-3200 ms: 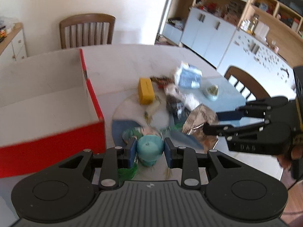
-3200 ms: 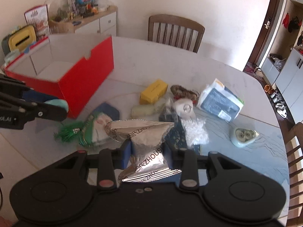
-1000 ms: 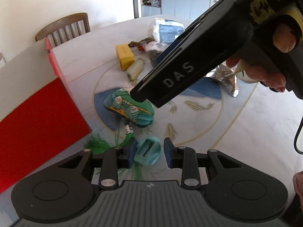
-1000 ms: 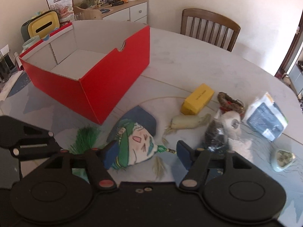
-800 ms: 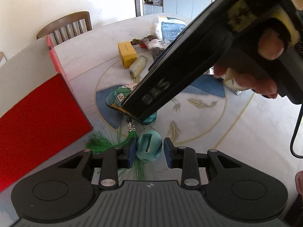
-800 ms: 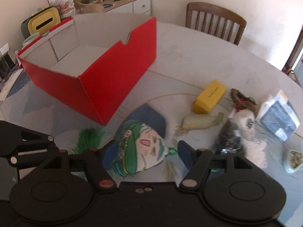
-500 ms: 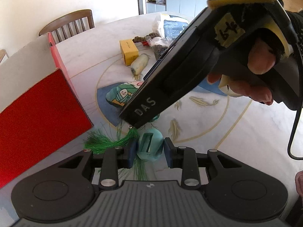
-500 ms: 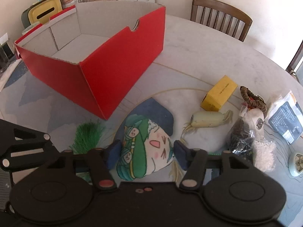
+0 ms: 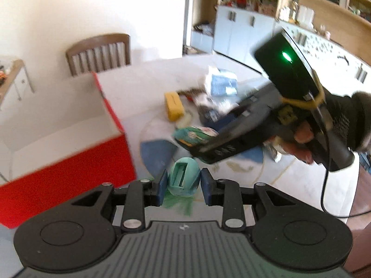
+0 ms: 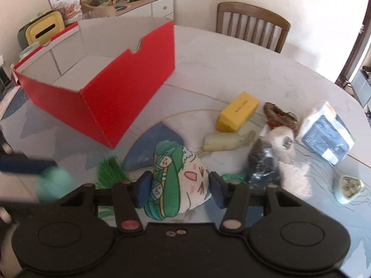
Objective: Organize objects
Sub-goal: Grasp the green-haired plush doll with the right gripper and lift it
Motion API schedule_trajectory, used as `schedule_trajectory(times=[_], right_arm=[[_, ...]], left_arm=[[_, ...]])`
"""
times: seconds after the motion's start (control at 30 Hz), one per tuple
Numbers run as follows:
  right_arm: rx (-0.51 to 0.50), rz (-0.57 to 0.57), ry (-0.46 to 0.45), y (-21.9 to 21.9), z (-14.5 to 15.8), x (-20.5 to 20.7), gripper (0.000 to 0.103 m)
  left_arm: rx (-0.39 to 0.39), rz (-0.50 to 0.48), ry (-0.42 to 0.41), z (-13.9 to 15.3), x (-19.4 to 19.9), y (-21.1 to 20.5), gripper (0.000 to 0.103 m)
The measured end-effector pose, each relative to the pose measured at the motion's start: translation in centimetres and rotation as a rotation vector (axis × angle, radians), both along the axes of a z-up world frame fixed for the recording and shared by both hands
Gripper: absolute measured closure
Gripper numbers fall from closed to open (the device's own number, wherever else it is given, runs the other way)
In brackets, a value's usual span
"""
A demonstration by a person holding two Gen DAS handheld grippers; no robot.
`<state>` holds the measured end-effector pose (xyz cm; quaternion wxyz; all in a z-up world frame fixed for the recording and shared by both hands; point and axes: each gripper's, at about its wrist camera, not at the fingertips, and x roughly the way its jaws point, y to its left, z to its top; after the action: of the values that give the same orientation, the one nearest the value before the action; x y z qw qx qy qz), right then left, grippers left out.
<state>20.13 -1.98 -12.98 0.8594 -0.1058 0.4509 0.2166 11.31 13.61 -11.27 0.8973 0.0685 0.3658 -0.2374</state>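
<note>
My left gripper (image 9: 184, 183) is shut on a small teal egg-shaped object (image 9: 184, 179), held above the table beside the red box (image 9: 69, 159). It shows blurred at the left of the right wrist view (image 10: 53, 181). My right gripper (image 10: 177, 188) is shut on a green-and-white cartoon plush pouch (image 10: 176, 183) with a green tassel (image 10: 110, 169), lifted slightly off the table. In the left wrist view the pouch (image 9: 194, 136) sits in the right gripper's fingers. The open red box (image 10: 111, 88) stands at the left, empty inside.
On the marble table (image 10: 231, 64) lie a yellow box (image 10: 237, 111), a pale radish toy (image 10: 222, 141), a dark plastic bag (image 10: 262, 164), a brown braided ring (image 10: 278, 115), a blue-white packet (image 10: 327, 132) and a small heart dish (image 10: 349, 186). A wooden chair (image 10: 252, 23) stands behind.
My right gripper closed on the plush pouch and lifted it. My left gripper, still holding the teal object, rose and swung toward the red box.
</note>
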Motion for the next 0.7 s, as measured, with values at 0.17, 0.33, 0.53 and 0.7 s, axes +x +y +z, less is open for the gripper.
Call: schedule_trajectory(times=[0.17, 0.33, 0.53, 0.7], right_arm=[[0.018, 0.020, -0.048, -0.9, 3.1, -1.3, 0.051], [0.033, 0.059, -0.090, -0.6, 6.9, -1.6, 0.052], [0.051, 0.112, -0.139, 0.4, 11.7, -0.8, 0.052], [0.070, 0.161, -0.182, 2.4, 15.2, 0.7, 0.052]], left_arm=[[-0.009, 0.062, -0.025, 2.5, 0.4, 2.6, 0.073], [-0.001, 0.113, -0.042, 4.1, 1.3, 4.9, 0.073], [-0.014, 0.159, -0.053, 5.6, 2.8, 7.8, 0.073], [0.002, 0.190, -0.062, 6.9, 4.2, 9.9, 0.073]])
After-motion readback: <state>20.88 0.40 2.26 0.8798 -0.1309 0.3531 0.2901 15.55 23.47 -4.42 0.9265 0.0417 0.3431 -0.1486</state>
